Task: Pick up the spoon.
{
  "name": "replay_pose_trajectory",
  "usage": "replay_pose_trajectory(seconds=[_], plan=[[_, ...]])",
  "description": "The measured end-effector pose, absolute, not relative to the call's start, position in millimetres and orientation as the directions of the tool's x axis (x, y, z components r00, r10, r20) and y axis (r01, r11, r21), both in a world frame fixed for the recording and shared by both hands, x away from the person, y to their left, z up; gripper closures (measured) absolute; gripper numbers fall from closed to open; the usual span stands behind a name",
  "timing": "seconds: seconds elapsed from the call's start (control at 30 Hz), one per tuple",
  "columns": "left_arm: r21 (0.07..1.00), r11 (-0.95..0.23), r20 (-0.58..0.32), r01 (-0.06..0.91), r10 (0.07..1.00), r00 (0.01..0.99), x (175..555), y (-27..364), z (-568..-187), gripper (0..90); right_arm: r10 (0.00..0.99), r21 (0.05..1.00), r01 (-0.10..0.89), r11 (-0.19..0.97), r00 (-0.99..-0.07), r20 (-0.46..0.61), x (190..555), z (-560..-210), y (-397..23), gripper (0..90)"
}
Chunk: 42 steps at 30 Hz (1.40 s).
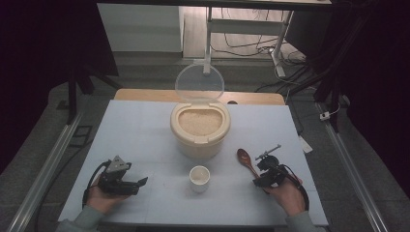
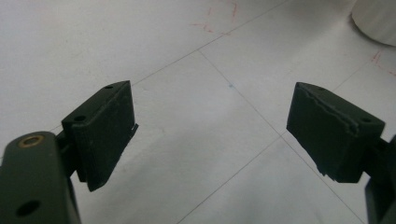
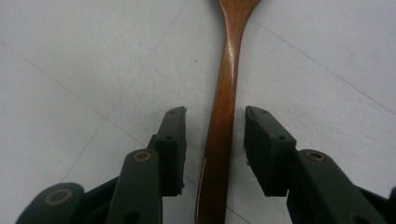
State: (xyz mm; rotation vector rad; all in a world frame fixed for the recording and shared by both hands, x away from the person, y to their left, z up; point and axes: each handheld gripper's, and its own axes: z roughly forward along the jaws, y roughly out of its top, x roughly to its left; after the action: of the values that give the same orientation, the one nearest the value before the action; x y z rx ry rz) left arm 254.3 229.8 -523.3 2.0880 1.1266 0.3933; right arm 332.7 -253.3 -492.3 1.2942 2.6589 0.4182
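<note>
The spoon (image 1: 246,161) lay flat on the table (image 1: 145,145) at the lower right of the high view, bowl toward the rice bin (image 1: 199,126). I judged it light, stiff and smooth-lacquered, hence prone to slip; the mid-handle (image 3: 223,121) was the best place to grip. My right gripper (image 3: 215,144) straddled that handle, jaws part-closed, with gaps on both sides, not yet pinching. My left gripper (image 2: 212,135) sat at lower left, jaws spread wide, holding nothing.

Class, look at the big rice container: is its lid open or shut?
Open: the clear lid stands upright behind the rice container, leaving the rice uncovered.
</note>
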Motion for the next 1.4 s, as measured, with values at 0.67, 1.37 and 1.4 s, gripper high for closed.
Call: replay_pose_trajectory(seconds=[0.67, 1.37, 1.4], plan=[[0.710, -0.370, -0.058, 0.599, 0.817, 0.574, 255, 229, -525, 14.9, 0.789, 0.283, 0.750, 0.599, -0.613, -0.044, 337, -492, -246, 78.9], [0.707, -0.377, -0.049, 0.598, 0.818, 0.574, 255, 230, -526, 15.0, 0.776, 0.396, 0.728, 0.561, -0.629, 0.057, 334, -478, -267, 79.1], [0.707, -0.377, -0.048, 0.598, 0.818, 0.573, 256, 230, -526, 15.0, 0.772, 0.404, 0.723, 0.560, -0.633, 0.062, 333, -477, -268, 79.1]])
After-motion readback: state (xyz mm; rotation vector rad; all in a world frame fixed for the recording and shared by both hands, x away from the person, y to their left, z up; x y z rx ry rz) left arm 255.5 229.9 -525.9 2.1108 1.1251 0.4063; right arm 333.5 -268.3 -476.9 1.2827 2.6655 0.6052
